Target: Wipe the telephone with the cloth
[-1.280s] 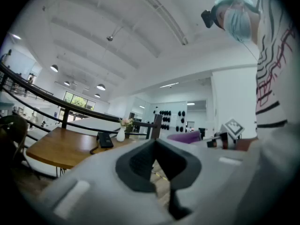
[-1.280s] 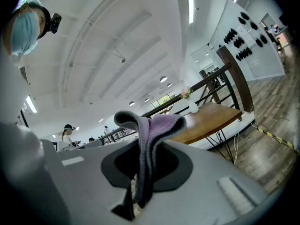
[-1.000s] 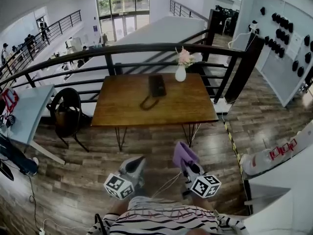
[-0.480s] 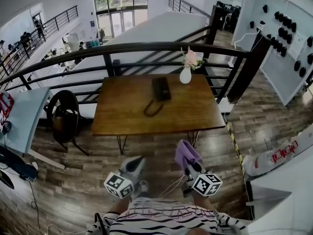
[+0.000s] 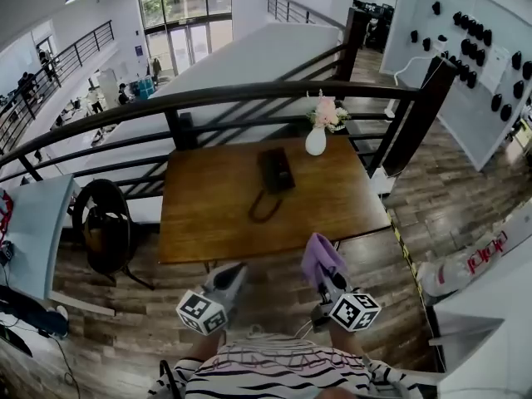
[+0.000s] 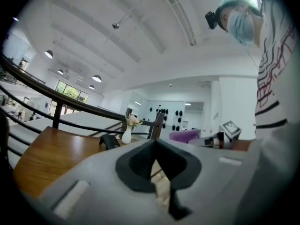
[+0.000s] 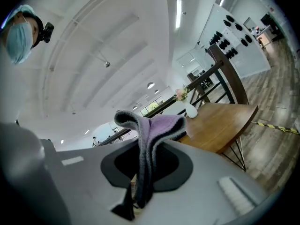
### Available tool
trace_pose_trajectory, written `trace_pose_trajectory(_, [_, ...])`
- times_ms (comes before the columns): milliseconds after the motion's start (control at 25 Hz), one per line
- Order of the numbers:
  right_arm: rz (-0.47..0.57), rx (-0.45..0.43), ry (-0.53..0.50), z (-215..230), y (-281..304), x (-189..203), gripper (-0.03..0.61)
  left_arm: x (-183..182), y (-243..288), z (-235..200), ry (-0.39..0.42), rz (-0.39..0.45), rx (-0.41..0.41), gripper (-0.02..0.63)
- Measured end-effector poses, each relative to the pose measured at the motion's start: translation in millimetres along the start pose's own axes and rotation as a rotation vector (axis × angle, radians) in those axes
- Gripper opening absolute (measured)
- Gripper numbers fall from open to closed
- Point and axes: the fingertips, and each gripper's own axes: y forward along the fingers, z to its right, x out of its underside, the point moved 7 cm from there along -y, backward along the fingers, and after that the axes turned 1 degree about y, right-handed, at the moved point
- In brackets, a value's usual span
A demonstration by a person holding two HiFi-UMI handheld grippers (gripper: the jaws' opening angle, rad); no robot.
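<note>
A black telephone point(image 5: 275, 169) lies on the wooden table point(image 5: 208, 223), its dark cord point(image 5: 263, 209) looping toward me; the telephone point(image 6: 108, 141) also shows small in the left gripper view. My right gripper point(image 5: 320, 266) is shut on a purple cloth point(image 5: 318, 255), and that cloth point(image 7: 152, 135) stands folded up between the jaws in the right gripper view. My left gripper point(image 5: 229, 278) is shut with nothing in it, held low to the left. Both grippers hang short of the table's near edge, well away from the telephone.
A white vase with pink flowers point(image 5: 317, 135) stands at the table's far right, near the telephone. A black railing point(image 5: 208, 98) runs behind the table. A black chair point(image 5: 101, 223) sits left of it, a grey desk point(image 5: 33, 231) farther left. White wall panel point(image 5: 474, 65) at right.
The table and telephone have drawn nearer and lower in the head view as the person steps toward them. Both grippers keep their hold and pose.
</note>
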Motion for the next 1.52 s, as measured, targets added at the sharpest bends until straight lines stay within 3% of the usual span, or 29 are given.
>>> trace_pose_trajectory(200, [0.024,0.030,0.024,0.4,33.7,-0.3,0.037,-6.6,14.6,-42.9,0.000,-0.020,0.030,0.000])
trace_pose_trajectory(440, [0.012,0.039,0.033,15.0,57.4,-12.9,0.037,-4.0,41.6,-61.1,-0.035,-0.022,0.037,0.000])
trace_pose_trajectory(1240, [-0.128,-0.115,-0.005,140.0,156.1,-121.6,0.037,-4.1,209.4,-83.9,-0.055,0.028,-0.105,0.000])
trace_pose_trajectory(1520, [-0.174,-0.169,-0.027,169.3,174.9,-136.5,0.037,10.1,230.2,-82.7,-0.063,0.042,-0.180,0.000])
